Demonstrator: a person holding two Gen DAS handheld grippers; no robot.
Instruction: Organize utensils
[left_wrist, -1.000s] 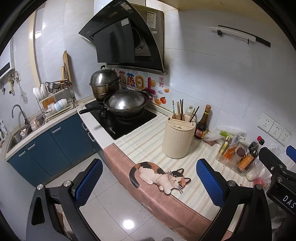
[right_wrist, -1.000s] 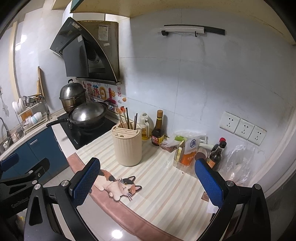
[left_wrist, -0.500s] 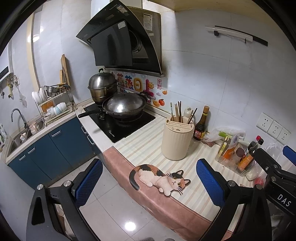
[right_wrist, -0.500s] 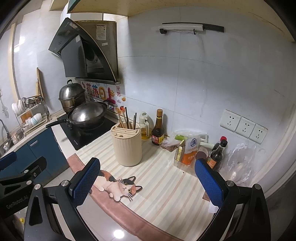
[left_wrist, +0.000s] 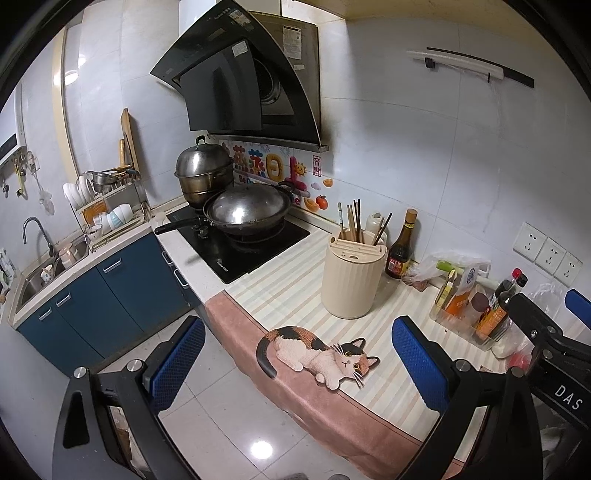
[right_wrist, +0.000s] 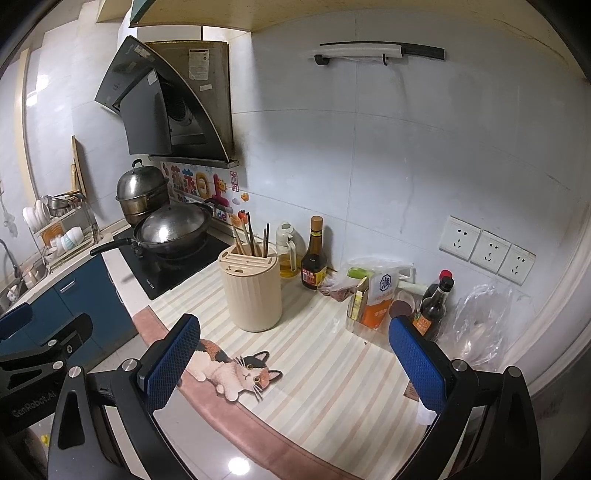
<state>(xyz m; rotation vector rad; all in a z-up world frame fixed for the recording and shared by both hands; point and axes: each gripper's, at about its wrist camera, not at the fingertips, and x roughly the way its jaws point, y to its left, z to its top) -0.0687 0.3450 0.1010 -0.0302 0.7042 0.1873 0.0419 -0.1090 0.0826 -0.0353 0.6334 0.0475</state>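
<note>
Two grippers, left (left_wrist: 297, 363) and right (right_wrist: 295, 360), spread wide, holding nothing, above striped counter (right_wrist: 332, 369); cream holder (right_wrist: 251, 291) with chopsticks (right_wrist: 251, 236) beside stove (left_wrist: 236, 247).

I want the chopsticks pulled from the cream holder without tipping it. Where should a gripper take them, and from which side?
Probably grip the chopsticks on their bare upper shafts, above the holder, coming from above. They stand nearly upright, fanned slightly, lower ends hidden in the slots, so only the tops are free. The oil jug crowds the wall side; the counter-edge side is clearer. Lift straight up.
</note>
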